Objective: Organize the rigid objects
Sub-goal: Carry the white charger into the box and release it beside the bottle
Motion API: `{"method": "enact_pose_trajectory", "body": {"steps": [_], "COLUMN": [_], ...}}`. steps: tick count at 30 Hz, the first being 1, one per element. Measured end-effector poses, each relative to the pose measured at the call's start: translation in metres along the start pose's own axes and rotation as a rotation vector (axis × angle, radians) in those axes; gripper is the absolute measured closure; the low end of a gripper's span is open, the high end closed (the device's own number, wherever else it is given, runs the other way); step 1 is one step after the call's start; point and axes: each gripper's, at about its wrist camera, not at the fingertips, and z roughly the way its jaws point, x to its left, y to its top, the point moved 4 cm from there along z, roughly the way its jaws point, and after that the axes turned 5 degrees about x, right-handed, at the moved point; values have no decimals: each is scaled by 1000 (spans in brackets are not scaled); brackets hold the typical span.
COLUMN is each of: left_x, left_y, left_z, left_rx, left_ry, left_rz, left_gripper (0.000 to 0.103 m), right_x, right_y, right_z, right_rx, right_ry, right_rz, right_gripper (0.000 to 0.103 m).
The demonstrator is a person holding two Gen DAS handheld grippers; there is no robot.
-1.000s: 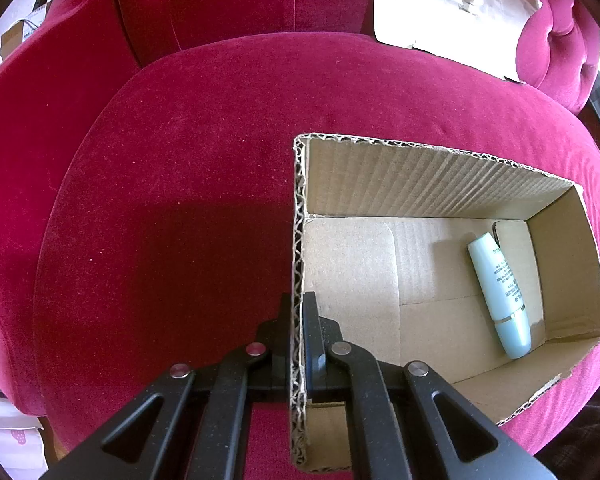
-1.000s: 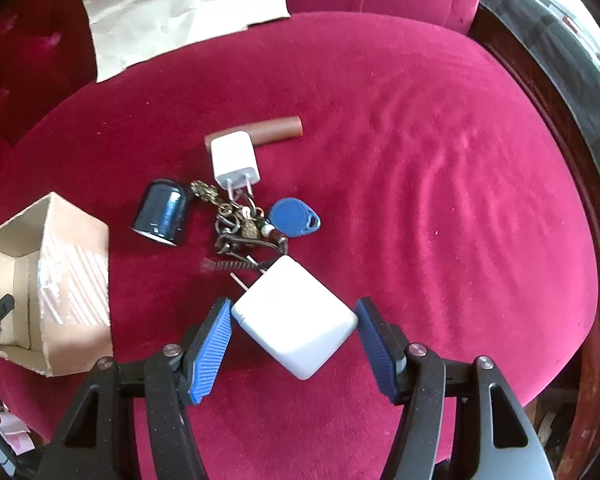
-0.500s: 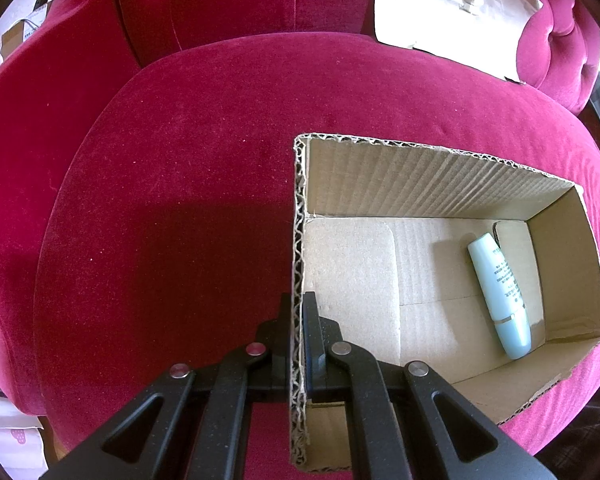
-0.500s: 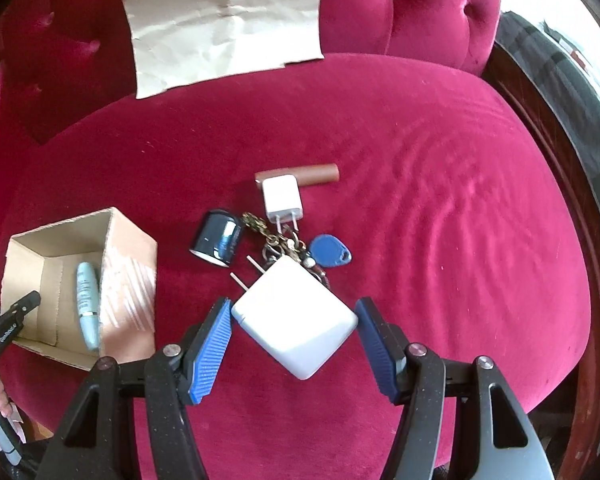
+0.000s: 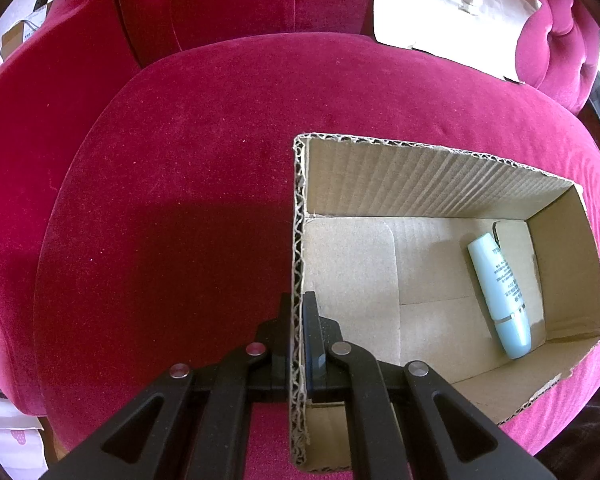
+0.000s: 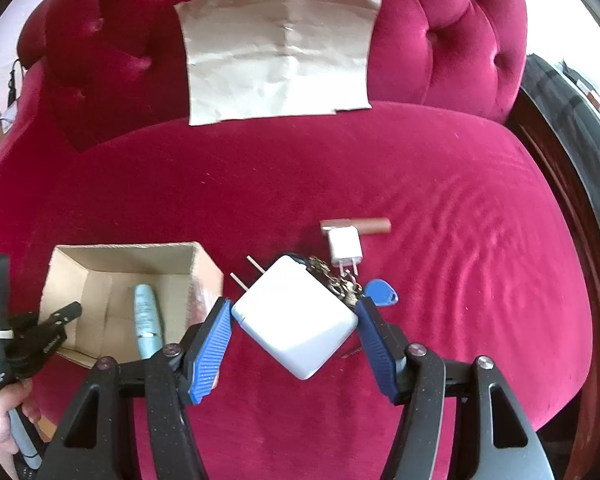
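Note:
My right gripper is shut on a large white power adapter and holds it above the red seat, right of the cardboard box. My left gripper is shut on the box's near wall; it also shows in the right wrist view. A pale blue tube lies inside the box. On the seat lie a small white charger, a brown cylinder, a key bunch and a blue key fob.
The red velvet chair seat carries everything. A sheet of brown paper leans on the tufted backrest. A dark wooden edge runs along the chair's right side.
My right gripper has lifted the white adapter off the seat and carried it up and left toward the box. The left gripper and the box have not moved.

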Motion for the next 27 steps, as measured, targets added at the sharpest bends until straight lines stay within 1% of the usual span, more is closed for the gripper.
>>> {"method": "enact_pose_trajectory", "body": {"steps": [11, 12, 18, 27], "left_x": [1, 1, 1, 2], "left_y": [0, 0, 0, 1], "left_z": [0, 0, 0, 0], "left_rx": [-1, -1, -2, -4], "left_ry": [1, 1, 1, -1], "left_rz": [-1, 0, 0, 2], "left_gripper": [99, 99, 99, 99], "right_x": [39, 43, 69, 98], "right_y": [4, 3, 1, 0], "right_z": [-9, -8, -7, -3], "right_rx": [-32, -34, -36, -30], "right_ry": [52, 60, 92, 135], "right_rz": [-66, -101, -144, -185], "right_gripper": [36, 36, 36, 36]}}
